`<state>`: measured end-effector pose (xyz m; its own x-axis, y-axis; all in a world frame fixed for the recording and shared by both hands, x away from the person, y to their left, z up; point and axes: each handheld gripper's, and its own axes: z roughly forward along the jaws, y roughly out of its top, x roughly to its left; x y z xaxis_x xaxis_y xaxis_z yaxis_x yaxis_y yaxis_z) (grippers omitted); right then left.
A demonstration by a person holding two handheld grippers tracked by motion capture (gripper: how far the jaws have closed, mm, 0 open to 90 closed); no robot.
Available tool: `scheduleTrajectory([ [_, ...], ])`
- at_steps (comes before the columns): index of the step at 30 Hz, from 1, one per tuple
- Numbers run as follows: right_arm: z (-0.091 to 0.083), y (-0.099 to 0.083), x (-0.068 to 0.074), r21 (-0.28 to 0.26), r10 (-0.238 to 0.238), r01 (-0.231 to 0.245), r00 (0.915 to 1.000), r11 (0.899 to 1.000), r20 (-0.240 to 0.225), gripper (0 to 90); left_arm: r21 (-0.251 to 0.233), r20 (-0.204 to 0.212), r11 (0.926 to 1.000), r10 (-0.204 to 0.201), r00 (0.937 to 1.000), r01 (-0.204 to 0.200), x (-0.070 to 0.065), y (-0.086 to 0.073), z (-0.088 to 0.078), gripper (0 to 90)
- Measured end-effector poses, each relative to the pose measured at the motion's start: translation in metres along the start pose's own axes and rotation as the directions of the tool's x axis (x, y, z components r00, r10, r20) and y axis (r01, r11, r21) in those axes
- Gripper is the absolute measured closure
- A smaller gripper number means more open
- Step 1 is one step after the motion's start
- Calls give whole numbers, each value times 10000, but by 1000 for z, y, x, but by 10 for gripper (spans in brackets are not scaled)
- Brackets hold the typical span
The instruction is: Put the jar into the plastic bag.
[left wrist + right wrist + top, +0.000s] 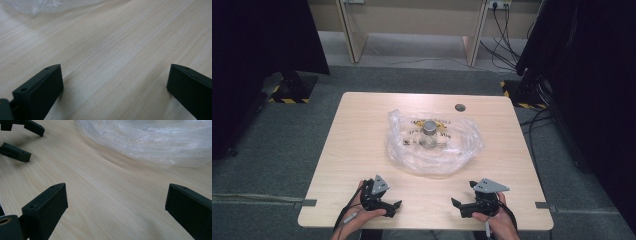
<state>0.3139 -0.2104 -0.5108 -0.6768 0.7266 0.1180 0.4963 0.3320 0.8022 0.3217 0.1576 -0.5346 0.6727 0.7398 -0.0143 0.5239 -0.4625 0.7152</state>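
**Still at the start: both grippers wait short of the bag**

Nearest, the left gripper at 7 o'clock and right gripper at 5 o'clock rest on the table, jaws apart, empty. Beyond, mid-table, a clear plastic bag surrounds a lidded jar. Next, probably, reach forward to the bag.

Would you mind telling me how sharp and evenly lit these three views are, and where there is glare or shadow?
High view: even light, soft overall, the plastic bag shows white sheen, room sides fall dark. Left gripper view: wood grain of the table sharp mid-frame, bag corner overexposed. Right gripper view: the bag is glary and slightly soft, and the left gripper casts faint shadows.
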Motion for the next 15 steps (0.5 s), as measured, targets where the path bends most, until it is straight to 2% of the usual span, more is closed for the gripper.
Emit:
scheduleTrajectory([
  [15,0,-3,-4,54,129,-129,9999,9999,24,45,2,0,10000,1,10000,-1,0,0,0,0],
])
